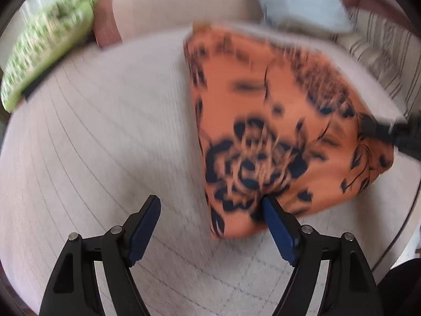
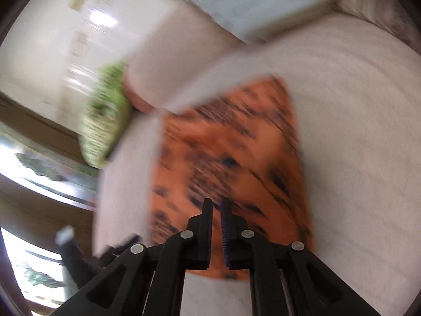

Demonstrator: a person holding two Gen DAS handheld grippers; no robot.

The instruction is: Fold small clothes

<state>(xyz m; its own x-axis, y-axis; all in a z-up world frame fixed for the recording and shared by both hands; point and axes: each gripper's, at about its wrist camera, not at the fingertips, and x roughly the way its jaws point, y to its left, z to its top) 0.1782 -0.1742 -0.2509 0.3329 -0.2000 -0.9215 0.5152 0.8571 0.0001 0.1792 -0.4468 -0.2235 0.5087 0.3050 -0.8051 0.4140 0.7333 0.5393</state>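
An orange cloth with a dark flower print (image 1: 263, 121) lies folded on the pale ribbed bedcover (image 1: 105, 131). My left gripper (image 1: 210, 201) hangs open just above it. The cloth's near corner sits between the fingers, against the right blue pad (image 1: 279, 226), and the pads do not press on it. My right gripper (image 2: 216, 204) shows only a narrow slit between its jaws and stands on the orange cloth (image 2: 236, 144). Creases run to its tips. In the left wrist view the right gripper (image 1: 381, 131) shows as a dark shape pinching the cloth's gathered right corner.
A green patterned pillow (image 1: 44, 52) lies at the bed's far left, also visible from the right wrist as the green pillow (image 2: 105, 126). A pale blue cushion (image 1: 297, 0) and a striped cushion (image 1: 381, 52) lie at the back. Both views are motion-blurred.
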